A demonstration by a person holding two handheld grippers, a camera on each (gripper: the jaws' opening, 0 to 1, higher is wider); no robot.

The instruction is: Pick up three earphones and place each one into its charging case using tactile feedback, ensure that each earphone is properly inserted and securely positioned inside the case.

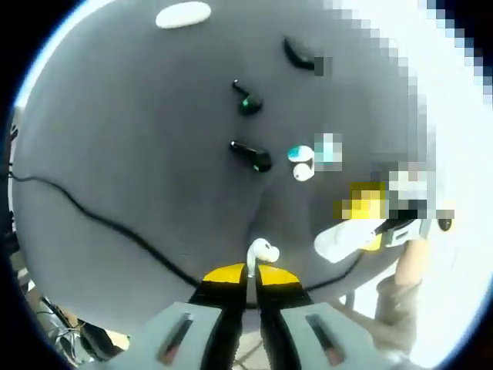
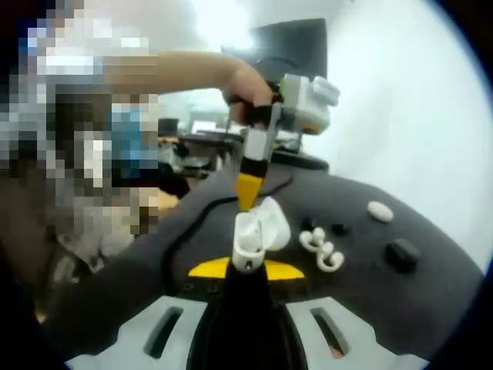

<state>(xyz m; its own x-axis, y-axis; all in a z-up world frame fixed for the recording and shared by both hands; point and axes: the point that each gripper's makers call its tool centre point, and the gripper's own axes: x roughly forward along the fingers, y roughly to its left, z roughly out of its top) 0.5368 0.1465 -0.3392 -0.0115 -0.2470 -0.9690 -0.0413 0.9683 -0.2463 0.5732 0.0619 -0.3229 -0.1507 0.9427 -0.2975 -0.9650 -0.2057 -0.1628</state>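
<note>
In the left gripper view my left gripper (image 1: 252, 271) is shut on the stem of a white earphone (image 1: 263, 250), held above the grey table (image 1: 139, 139). In the right gripper view my right gripper (image 2: 248, 266) is shut on an open white charging case (image 2: 249, 233) with its lid tipped back. The left gripper (image 2: 248, 199), held by a hand, points down right above that case. The right gripper (image 1: 379, 228) with the white case (image 1: 337, 240) enters the left gripper view from the right. Two black earphones (image 1: 248, 100) (image 1: 253, 156) lie on the table.
A white oval case (image 1: 183, 14) lies at the far edge, a black case (image 2: 402, 253) and white earbuds (image 2: 321, 248) to the right of the held case. A black cable (image 1: 100, 220) runs across the table. Teal-and-white earbuds (image 1: 301, 154) lie mid-table.
</note>
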